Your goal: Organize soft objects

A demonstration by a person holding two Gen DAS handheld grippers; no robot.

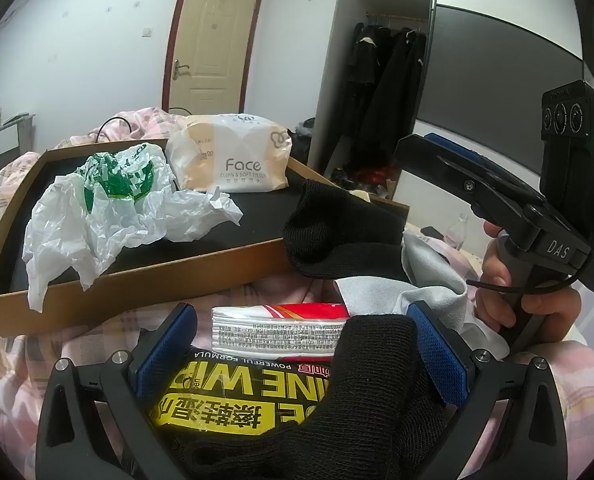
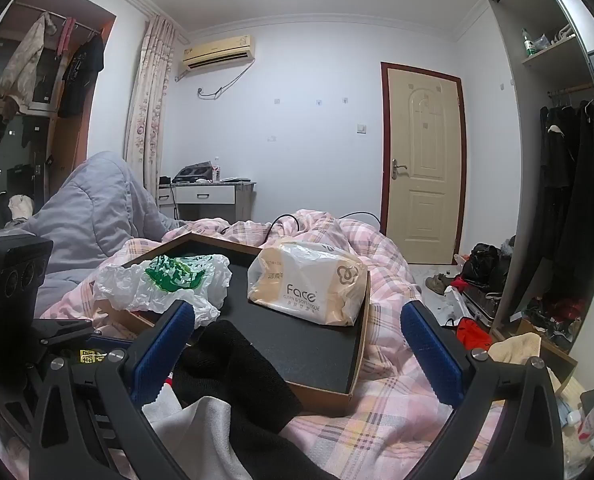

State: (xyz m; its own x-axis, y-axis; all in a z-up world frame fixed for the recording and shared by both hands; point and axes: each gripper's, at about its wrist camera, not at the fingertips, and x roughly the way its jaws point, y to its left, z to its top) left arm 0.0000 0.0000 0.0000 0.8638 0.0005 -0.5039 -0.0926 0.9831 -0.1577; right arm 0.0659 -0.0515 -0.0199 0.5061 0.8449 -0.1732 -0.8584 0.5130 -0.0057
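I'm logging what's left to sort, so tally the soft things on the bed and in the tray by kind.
Tissue packs: 2
Wipes pack: 1
Plastic bag: 1
Grey cloth: 1
Black knit pieces: 2
Total: 7

Occlusions / cutoffs

Wipes pack (image 1: 233, 392) half under black sock (image 1: 361, 392), label cut by frame btm. Small print on tissue pack (image 1: 277, 330) unreadable.

two black socks (image 1: 337, 232), two tissue packs (image 1: 233, 160), one tray (image 1: 137, 276)
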